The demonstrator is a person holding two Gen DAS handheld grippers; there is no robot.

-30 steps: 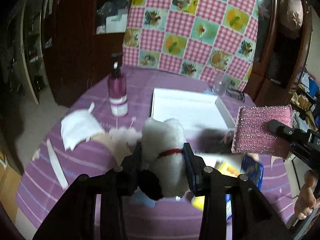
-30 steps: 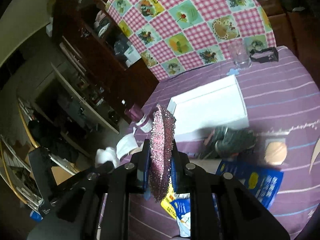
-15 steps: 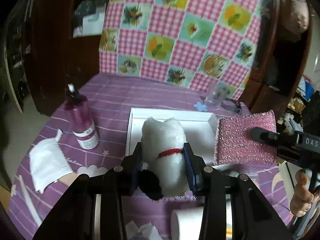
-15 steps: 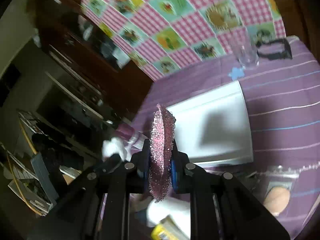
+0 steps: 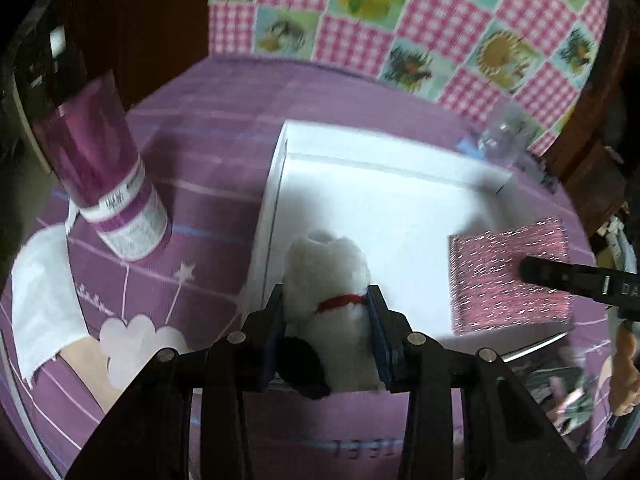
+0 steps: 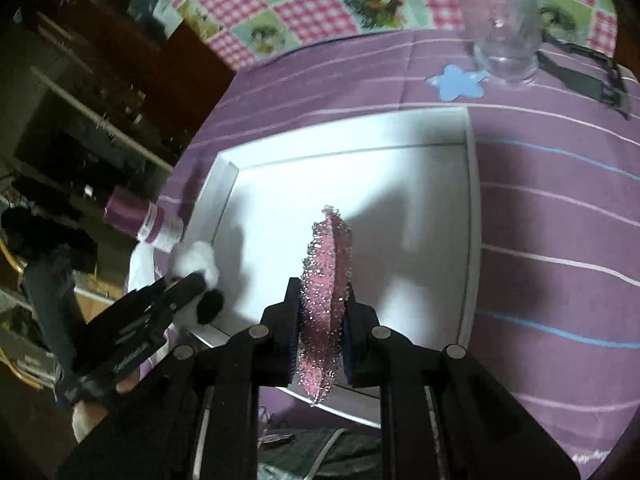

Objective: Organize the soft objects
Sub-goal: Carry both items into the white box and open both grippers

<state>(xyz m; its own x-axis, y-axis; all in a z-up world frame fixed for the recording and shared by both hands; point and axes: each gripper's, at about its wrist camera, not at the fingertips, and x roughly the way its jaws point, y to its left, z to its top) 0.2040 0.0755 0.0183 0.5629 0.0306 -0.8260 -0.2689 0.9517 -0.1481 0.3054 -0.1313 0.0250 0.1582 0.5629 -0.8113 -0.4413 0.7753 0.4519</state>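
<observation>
Left claw (image 5: 326,316): closed partway on a white plush toy with a red collar and a black tip (image 5: 332,280), held over the near-left part, about 7 o'clock, of a shallow white rectangular tray (image 5: 400,184). Right claw (image 6: 322,316): pinched narrowly on a thin pink glittery scouring pad (image 6: 326,276), gripped edge-on and held above the tray's middle; in the left wrist view the pad shows at 3 o'clock over the tray.

Risks, as judged: the toy hangs close to the tray's left wall, so a release here may leave it draped on the rim or tipped onto the purple striped surface (image 5: 208,152). The pad, let go on edge, may topple unpredictably. A purple pump bottle with a white label (image 5: 108,188) stands at 9 o'clock and could be knocked by the left claw.

Writing: the bottle's label print is too blurred to be read; white letters on the claw body at 3 o'clock are cut off and not made out.
</observation>
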